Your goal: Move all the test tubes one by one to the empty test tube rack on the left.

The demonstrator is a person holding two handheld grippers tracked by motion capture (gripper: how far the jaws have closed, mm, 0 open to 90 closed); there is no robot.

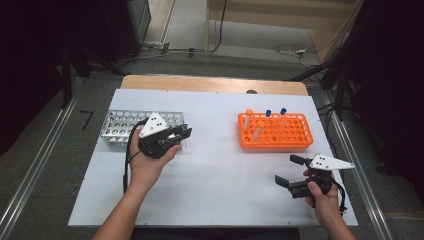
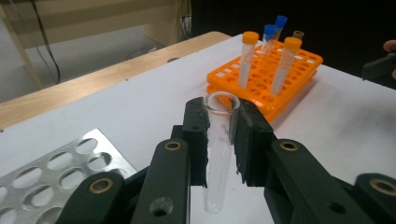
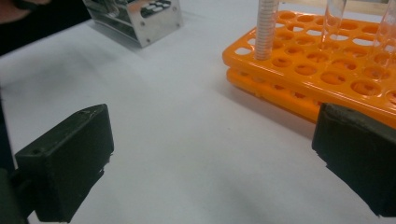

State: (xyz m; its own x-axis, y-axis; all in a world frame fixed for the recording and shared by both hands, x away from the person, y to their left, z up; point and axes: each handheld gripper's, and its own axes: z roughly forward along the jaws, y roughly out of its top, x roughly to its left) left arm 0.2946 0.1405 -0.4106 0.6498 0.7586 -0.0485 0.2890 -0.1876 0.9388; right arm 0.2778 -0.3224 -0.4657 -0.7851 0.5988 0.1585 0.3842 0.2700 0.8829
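Note:
A clear uncapped test tube (image 2: 218,154) stands upright between the black jaws of my left gripper (image 2: 219,121), which is shut on it. In the high view that left gripper (image 1: 185,134) hovers just right of the silver metal rack (image 1: 117,127). The orange rack (image 1: 275,132) at the right holds tubes with orange caps (image 2: 250,38) and blue caps (image 2: 270,31). My right gripper (image 1: 289,170) is near the table's front right corner, in front of the orange rack (image 3: 327,79). Its jaws stand wide open with nothing between them (image 3: 215,158).
The white table top (image 1: 220,170) ends in a wooden strip (image 1: 210,84) at the far edge. The metal rack (image 2: 60,163) has several vacant holes. Metal rails run along both sides of the table, and cables lie on the floor beyond it.

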